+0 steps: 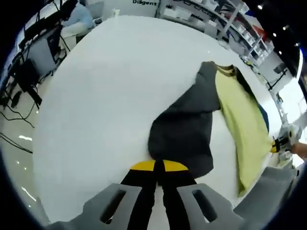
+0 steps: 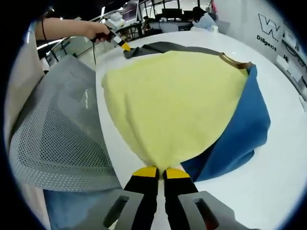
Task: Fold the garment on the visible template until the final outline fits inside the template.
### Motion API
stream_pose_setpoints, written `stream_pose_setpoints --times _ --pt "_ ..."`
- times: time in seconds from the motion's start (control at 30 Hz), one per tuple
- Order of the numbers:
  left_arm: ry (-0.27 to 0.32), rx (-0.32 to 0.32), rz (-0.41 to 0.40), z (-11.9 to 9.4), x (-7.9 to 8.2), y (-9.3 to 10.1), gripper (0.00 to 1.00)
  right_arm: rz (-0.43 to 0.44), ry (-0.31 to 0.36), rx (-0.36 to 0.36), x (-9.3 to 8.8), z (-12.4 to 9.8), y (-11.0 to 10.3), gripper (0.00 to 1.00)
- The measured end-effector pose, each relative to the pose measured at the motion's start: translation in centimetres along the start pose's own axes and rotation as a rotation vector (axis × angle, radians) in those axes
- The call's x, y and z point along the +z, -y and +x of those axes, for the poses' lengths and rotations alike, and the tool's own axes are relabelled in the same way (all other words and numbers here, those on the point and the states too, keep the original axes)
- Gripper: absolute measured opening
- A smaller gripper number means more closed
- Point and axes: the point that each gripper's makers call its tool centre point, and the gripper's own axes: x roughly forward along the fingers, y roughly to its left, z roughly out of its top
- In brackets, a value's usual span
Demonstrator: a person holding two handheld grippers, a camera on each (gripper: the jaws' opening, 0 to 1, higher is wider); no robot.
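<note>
Left gripper view. The left gripper (image 1: pixel 159 166), jaws together and pinching a grey corner, holds the multi-panel fabric garment of grey, pale yellow and blue (image 1: pixel 192 129) at 6 o'clock. From the jaws the grey panel runs toward 1 o'clock across the round white table (image 1: pixel 110 86). The pale yellow panel lies along its 3 o'clock side, with a sliver of blue at the far edge. The right gripper (image 1: pixel 276 143) shows at 3 o'clock at the yellow panel's edge, with the person's hand behind it.

Right gripper view. The right gripper (image 2: pixel 161 171), jaws together and clamped on the yellow hem, sits at 6 o'clock. The yellow panel fans out from it toward 12 o'clock, the blue panel trails toward 3 o'clock, and a grey strip borders the far edge. At 11 o'clock the left gripper (image 2: pixel 123 45) meets that grey strip, held by a bare hand (image 2: pixel 93 31). A grey mesh cloth (image 2: pixel 57 129) hangs at 9 o'clock. No template outline can be made out on the table.

Governing relation. The two grippers hold opposite ends of the garment, so its long axis runs between them. Judged from this, each arm is nearest its own end, and a fold would bring one held end toward the other.
</note>
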Motion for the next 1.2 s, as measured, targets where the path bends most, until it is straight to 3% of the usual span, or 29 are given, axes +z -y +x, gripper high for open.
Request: stream_pose_setpoints --times 0.23,0.27,0.33,0.37,0.47,0.57,0.67,0.73,0.83,0.9,1.03,1.17,1.2 --pt "0.159 0.145 0.453 -3.2 7.6 -2.1 0.09 -0.004 -0.002 0.003 0.0 0.0 0.0 0.0" --pt "0.168 0.161 0.491 -3.8 8.2 -1.9 0.09 -0.006 -0.002 0.004 0.1 0.0 0.0 0.0" --pt "0.226 0.2 0.656 -5.0 10.4 -1.4 0.09 -0.006 -0.002 0.005 0.1 0.1 0.0 0.0" --pt "0.227 0.22 0.714 -5.4 10.9 -1.4 0.09 -0.005 -0.002 0.005 0.1 0.0 0.0 0.0" --pt "0.326 0.252 0.951 -7.2 12.9 0.3 0.09 -0.005 -0.001 0.005 0.1 0.0 0.0 0.0" --pt "0.364 0.234 1.115 -8.0 12.4 2.2 0.09 -0.002 0.0 0.005 0.1 0.0 0.0 0.0" --pt "0.304 0.137 1.234 -7.1 8.8 3.7 0.09 -0.002 -0.001 0.005 0.1 0.0 0.0 0.0" --pt "0.281 0.049 1.236 -5.8 6.5 3.8 0.09 -0.001 -0.002 0.005 0.1 0.0 0.0 0.0" --pt "0.21 -0.047 1.317 -4.8 2.5 5.2 0.09 -0.002 -0.005 0.005 0.1 0.0 0.0 0.0" --pt "0.206 -0.095 1.274 -4.2 0.9 6.2 0.09 -0.003 -0.008 0.006 0.1 0.1 0.0 0.0" --pt "0.237 -0.12 1.21 -3.2 -0.1 8.8 0.09 -0.004 -0.012 0.008 0.1 0.0 0.0 0.0" --pt "0.21 -0.158 1.163 -1.4 -1.8 10.8 0.09 -0.002 -0.014 0.008 0.0 0.1 0.0 0.0" --pt "0.204 -0.188 1.112 -1.0 -2.6 11.5 0.09 -0.001 -0.014 0.008 0.0 0.1 0.0 0.0"
